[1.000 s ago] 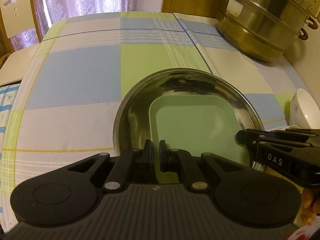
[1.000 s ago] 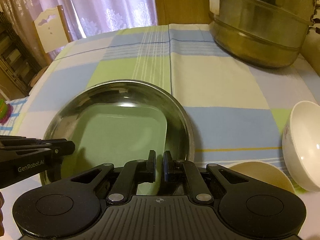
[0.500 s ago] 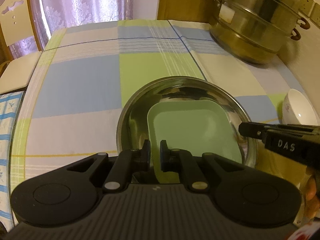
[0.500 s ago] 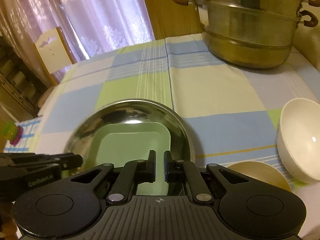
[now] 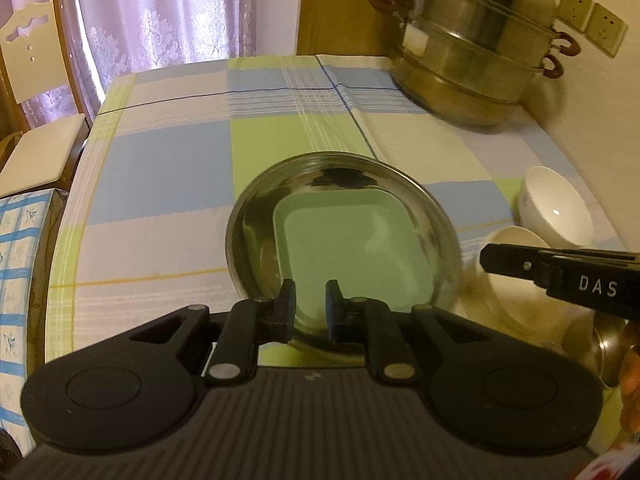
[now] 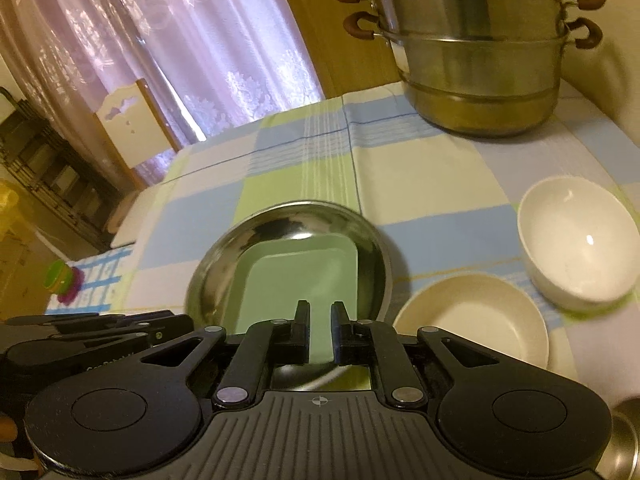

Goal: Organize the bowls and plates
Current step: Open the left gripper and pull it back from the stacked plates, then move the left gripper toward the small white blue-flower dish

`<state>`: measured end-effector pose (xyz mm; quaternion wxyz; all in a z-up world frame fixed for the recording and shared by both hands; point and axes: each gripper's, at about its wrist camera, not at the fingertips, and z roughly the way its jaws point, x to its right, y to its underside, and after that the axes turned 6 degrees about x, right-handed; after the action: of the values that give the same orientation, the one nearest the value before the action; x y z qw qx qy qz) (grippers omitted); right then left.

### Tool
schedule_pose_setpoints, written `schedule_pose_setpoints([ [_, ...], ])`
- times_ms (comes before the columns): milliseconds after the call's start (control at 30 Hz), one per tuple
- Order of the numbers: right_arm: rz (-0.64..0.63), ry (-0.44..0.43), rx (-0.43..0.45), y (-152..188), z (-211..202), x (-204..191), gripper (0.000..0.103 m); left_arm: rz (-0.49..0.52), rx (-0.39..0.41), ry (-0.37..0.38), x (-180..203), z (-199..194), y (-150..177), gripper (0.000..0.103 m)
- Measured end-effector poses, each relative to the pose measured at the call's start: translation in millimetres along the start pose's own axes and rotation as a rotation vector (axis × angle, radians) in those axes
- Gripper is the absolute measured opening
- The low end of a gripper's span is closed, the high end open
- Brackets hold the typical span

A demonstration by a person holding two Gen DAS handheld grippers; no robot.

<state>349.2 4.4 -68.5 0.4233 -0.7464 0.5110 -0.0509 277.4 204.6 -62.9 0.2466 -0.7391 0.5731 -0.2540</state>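
A green square plate [image 5: 352,248] lies inside a round steel plate [image 5: 248,240] on the checked tablecloth. My left gripper [image 5: 311,300] hovers above the steel plate's near rim. Its jaws are opening, with a narrow gap and nothing between them. My right gripper [image 6: 321,320] hangs over the same steel plate [image 6: 216,272] and green plate [image 6: 296,280]. Its jaws are opening too, and they hold nothing. Each gripper shows side-on in the other's view: the right gripper [image 5: 486,258] and the left gripper [image 6: 184,320]. A cream bowl [image 6: 472,316] and a white bowl [image 6: 576,240] stand to the right.
A tall steel steamer pot [image 5: 472,60] stands at the table's far right corner by the wall. A white chair [image 5: 32,80] is at the far left, in front of the curtains. A shiny steel vessel [image 5: 604,344] sits near the front right edge.
Both grippers have risen and drawn back from the plates, so more of the table shows. The jaws of both, shut before, have parted a little. The plates have stayed in place.
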Motion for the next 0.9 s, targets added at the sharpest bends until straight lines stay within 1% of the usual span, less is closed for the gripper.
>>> schedule_pose_setpoints([
  [33,0.006,-0.005,0.0,2,-5,0,0.014,0.001,0.0,0.002,2,-5,2,0.013],
  [200,0.011,-0.023,0.003,14,-30,4,0.033,0.007,0.006,0.004,17,-27,16,0.014],
  [300,0.015,-0.028,-0.006,24,-43,9,0.038,0.009,-0.005,0.009,26,-36,26,0.014],
  [667,0.026,-0.015,-0.041,59,-92,40,0.041,0.015,-0.054,0.029,62,-59,63,0.015],
  [900,0.05,0.001,-0.071,76,-111,61,0.042,0.023,-0.075,0.031,85,-68,80,0.015],
])
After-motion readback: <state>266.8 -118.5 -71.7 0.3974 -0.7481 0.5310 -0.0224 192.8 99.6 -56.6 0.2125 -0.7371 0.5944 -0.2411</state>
